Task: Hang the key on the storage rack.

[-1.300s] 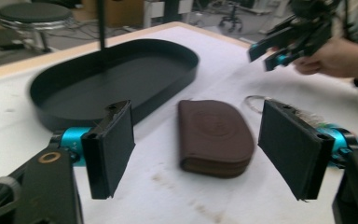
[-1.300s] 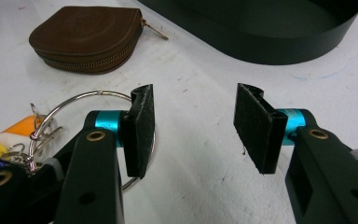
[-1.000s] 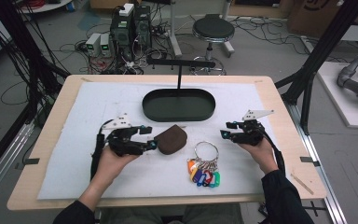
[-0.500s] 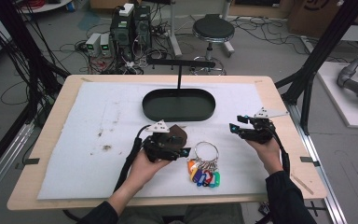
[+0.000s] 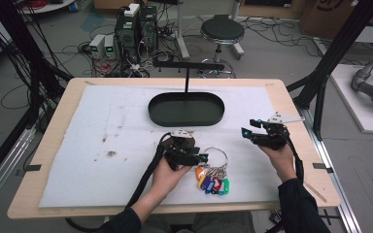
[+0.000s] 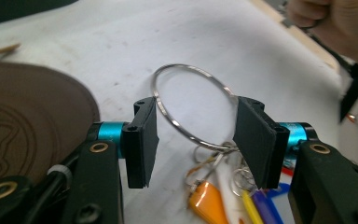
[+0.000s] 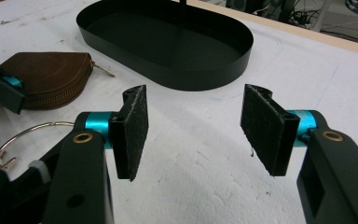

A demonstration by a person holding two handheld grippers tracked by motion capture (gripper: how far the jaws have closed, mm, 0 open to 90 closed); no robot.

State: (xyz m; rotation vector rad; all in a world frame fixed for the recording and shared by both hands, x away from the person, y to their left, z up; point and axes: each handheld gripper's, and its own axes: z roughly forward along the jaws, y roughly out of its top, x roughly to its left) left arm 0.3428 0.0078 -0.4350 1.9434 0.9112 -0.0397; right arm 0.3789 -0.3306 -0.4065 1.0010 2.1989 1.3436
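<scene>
White padding covers the wooden table (image 5: 53, 141), with a black oval tray (image 5: 186, 108) at upper centre of the high view. Below it, the left gripper (image 5: 200, 157) has just been closing around the key ring (image 6: 193, 105), jaws either side of the loop, contact unclear. At right, the right gripper (image 5: 245, 132) gapes empty; the brown pouch (image 7: 51, 77) lies upper left in its view.

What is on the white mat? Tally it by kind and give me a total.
Black oval tray: 1
Brown zip pouch: 1
Key ring with coloured tags: 1
Total: 3
</scene>
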